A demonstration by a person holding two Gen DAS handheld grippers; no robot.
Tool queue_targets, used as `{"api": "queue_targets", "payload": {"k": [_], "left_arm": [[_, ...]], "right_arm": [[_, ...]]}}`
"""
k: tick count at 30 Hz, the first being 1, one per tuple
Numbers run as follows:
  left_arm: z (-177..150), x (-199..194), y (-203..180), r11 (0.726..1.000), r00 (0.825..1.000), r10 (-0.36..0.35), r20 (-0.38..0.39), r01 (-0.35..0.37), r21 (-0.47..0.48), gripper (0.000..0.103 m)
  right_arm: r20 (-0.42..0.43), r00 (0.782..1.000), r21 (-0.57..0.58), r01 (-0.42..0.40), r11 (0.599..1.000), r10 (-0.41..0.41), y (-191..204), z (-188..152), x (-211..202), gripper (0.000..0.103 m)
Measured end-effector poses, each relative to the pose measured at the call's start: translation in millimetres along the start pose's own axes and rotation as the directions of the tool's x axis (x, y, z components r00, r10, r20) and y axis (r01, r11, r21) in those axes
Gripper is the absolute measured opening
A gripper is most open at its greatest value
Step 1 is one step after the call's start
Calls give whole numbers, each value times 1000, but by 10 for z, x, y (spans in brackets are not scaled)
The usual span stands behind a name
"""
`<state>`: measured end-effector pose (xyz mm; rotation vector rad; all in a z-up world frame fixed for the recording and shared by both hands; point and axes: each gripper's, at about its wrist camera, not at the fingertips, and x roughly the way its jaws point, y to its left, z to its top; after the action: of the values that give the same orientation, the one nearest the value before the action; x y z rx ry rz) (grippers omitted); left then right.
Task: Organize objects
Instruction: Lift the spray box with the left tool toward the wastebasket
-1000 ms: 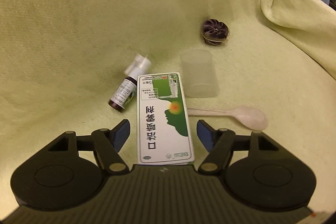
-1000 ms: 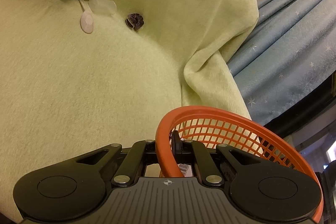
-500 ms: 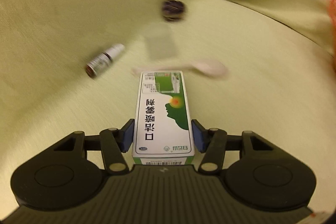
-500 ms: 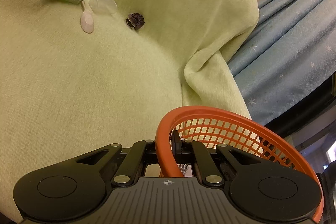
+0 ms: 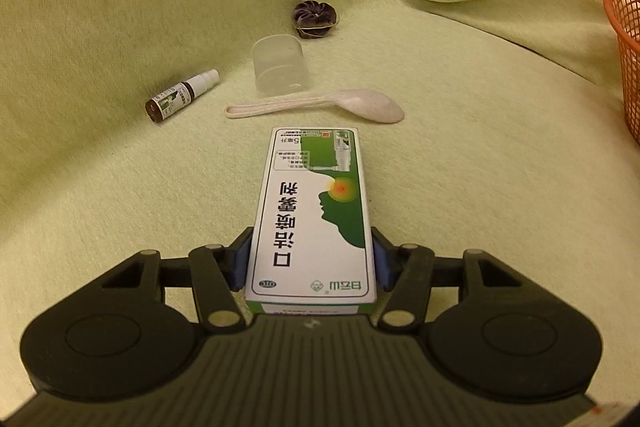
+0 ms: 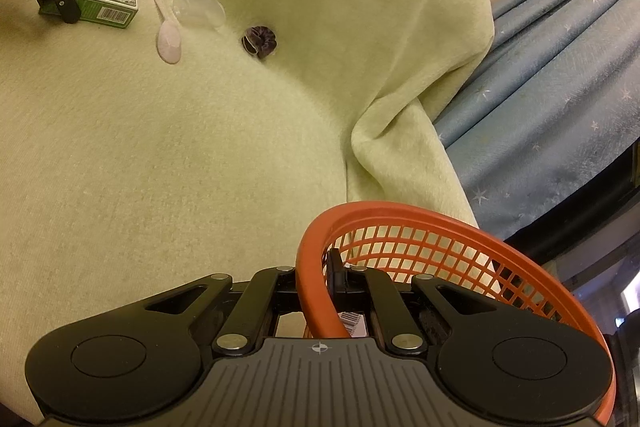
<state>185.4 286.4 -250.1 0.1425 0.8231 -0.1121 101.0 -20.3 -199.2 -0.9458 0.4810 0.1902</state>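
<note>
Left wrist view: left gripper (image 5: pixel 311 259) clamps one rectangular green-and-white cardboard box (image 5: pixel 316 211) by its long sides, above the fuzzy yellow-green blanket (image 5: pixel 120 187).
Loose items: one pale plastic spoon (image 5: pixel 320 105), one clear round cup (image 5: pixel 280 65) lying on its side, one small brown spray bottle (image 5: pixel 180 95), one dark ruffled scrunchie (image 5: pixel 316 19).
Right gripper (image 6: pixel 320 283): closed on the rim of one orange mesh basket (image 6: pixel 440 227).

spoon (image 5: pixel 320 103) behind box (image 5: pixel 312 215) — cup (image 5: pixel 280 65), bottle (image 5: pixel 182 95) beyond
</note>
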Motion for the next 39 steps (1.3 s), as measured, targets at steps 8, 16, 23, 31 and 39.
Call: {"api": "queue_targets", "payload": {"k": [8, 16, 23, 31, 39], "left_arm": [[189, -167, -31, 996, 1000, -30, -5, 30, 80, 51], [591, -340, -98, 982, 993, -116, 16, 113, 154, 51], [867, -437, -266, 955, 983, -184, 3, 178, 236, 50], [1154, -548, -475, 910, 968, -250, -37, 248, 332, 50], [1209, -539, -579, 873, 954, -281, -107, 301, 383, 50]], "right_arm": [[1, 1000, -2, -2, 1000, 2, -2, -3, -2, 2], [3, 1000, -17, -8, 1000, 8, 7, -11, -1, 2], [6, 1000, -24, -11, 1000, 11, 10, -17, -3, 2], [6, 1000, -24, -11, 1000, 11, 13, -11, -6, 2], [7, 1000, -20, -12, 1000, 12, 19, -12, -7, 2]]}}
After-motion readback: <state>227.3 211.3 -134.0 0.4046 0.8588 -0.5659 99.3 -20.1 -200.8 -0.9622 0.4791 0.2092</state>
